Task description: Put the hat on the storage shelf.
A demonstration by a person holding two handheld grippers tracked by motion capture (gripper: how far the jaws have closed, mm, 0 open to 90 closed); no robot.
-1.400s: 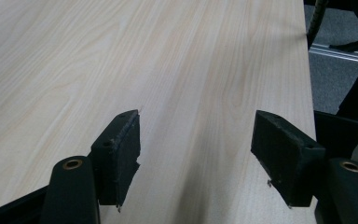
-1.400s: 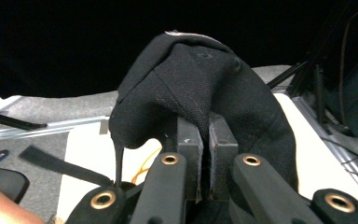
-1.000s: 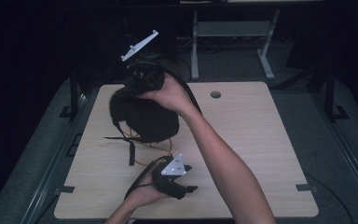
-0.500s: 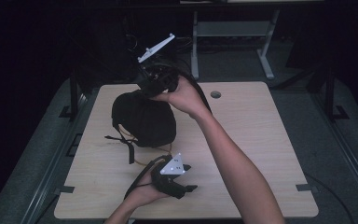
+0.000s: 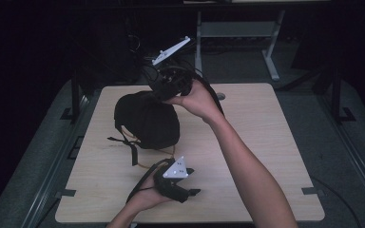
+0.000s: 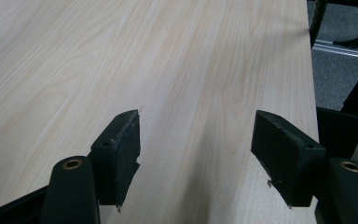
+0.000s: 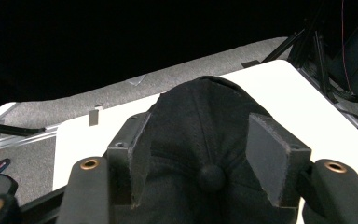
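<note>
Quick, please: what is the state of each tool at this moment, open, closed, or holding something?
Left tool: open, empty, above the table.
Right tool: open, jaws just opening; the black cap lies between them, not pressed.

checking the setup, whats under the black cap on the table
The black cap sits crown-up on the wooden table. Black straps and a thin yellowish cord stick out from beneath its near edge. What they belong to is covered by the cap.

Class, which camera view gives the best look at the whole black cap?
The high view: it shows the black cap whole on the table, straps trailing. The right gripper view shows just its crown and top button between the open jaws. The left gripper view looks along bare tabletop.
</note>
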